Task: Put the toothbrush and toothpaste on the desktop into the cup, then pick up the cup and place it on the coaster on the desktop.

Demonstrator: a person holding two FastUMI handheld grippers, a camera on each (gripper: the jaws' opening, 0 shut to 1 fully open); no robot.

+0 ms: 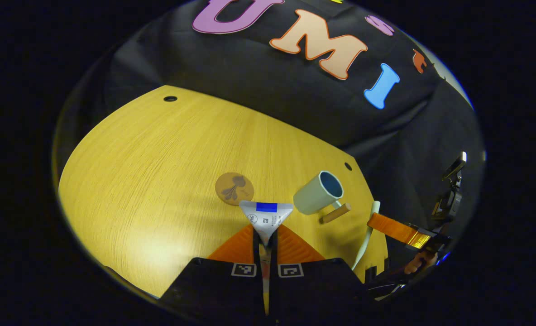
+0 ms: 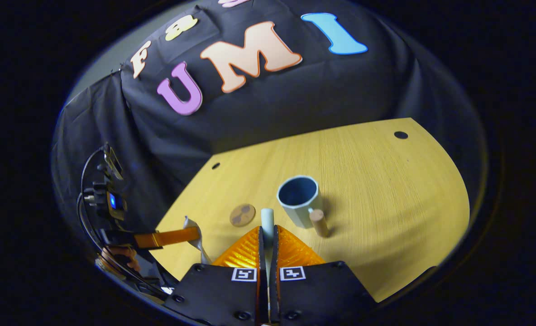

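My left gripper point(image 1: 265, 240) is shut on the white toothpaste tube point(image 1: 266, 216), whose flat blue-marked end fans out above the orange fingers. The pale green cup point(image 1: 318, 192) with a wooden handle stands on the yellow desk just right of it. The round brown coaster point(image 1: 234, 188) lies left of the cup. My right gripper point(image 2: 267, 235) is shut on the pale toothbrush point(image 2: 267, 217), held above the desk short of the cup point(image 2: 299, 199). The left gripper view shows the toothbrush point(image 1: 366, 235) as a long pale stick in the other gripper point(image 1: 397, 229). The coaster point(image 2: 242, 214) lies left of the cup.
The yellow wooden desk point(image 1: 159, 172) has small cable holes near its far corners. Black cloth walls the booth behind it. In the right gripper view the other gripper point(image 2: 168, 237) holds the tube point(image 2: 195, 240) over the desk's left edge, with a hand point(image 2: 118, 256) behind it.
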